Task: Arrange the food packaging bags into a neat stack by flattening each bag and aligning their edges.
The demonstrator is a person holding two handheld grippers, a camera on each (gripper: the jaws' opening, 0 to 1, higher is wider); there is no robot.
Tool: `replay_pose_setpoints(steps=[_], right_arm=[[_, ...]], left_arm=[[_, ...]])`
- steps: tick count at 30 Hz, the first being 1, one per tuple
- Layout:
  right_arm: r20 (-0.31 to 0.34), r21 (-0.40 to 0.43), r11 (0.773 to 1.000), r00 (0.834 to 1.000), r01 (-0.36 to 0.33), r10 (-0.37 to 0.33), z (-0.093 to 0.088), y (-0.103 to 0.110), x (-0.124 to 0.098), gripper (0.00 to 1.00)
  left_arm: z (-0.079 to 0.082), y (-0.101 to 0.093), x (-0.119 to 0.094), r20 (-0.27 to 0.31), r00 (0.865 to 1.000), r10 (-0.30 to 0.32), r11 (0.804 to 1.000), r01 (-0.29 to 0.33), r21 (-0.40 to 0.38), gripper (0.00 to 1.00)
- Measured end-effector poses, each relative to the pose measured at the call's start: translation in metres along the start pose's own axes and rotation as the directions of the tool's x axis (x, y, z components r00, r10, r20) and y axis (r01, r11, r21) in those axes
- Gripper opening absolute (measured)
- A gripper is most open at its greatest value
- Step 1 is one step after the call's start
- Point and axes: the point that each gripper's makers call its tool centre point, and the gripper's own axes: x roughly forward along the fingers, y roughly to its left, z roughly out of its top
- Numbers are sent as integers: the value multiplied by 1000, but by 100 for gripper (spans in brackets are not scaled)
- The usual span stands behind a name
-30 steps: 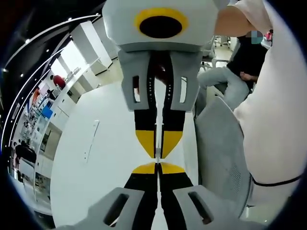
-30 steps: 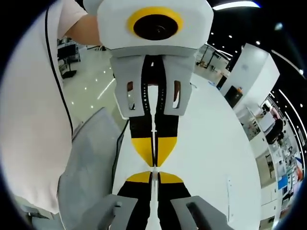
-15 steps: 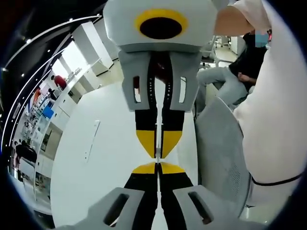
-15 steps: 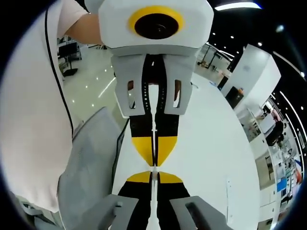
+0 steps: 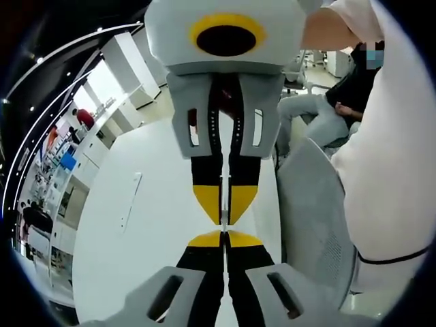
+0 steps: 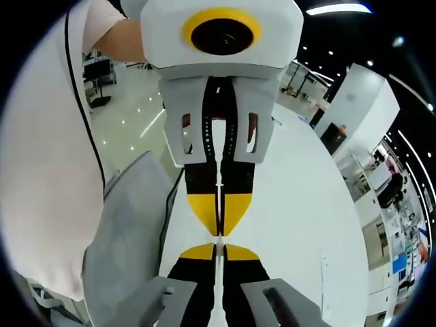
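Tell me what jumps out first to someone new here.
Two claws meet tip to tip, jaws shut: the left claw rises from the bottom of its view, touching the right claw coming down from above. A white table lies beneath, a grey mesh chair beside it.

1. Left gripper (image 5: pixel 224 231): jaws closed, yellow tips pressed together with no gap between them, nothing held.
2. Right gripper (image 6: pixel 219 238): jaws closed, yellow tips meeting along the centre line, nothing held.
3. The two grippers face each other tip to tip; in each view the opposing gripper hangs from the top, its tips touching that view's own.
4. Person's bare forearm (image 5: pixel 327 27) runs behind the right gripper; white sleeve (image 6: pixel 41 150) beside.
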Motion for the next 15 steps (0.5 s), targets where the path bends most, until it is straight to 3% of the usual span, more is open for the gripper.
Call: replay_pose_setpoints(steps=[15], right_arm=[[-7, 1, 1000, 1000, -6, 6, -1, 2, -1, 0]], left_arm=[[1, -2, 1, 5, 1000, -8, 1000, 8, 2, 0]])
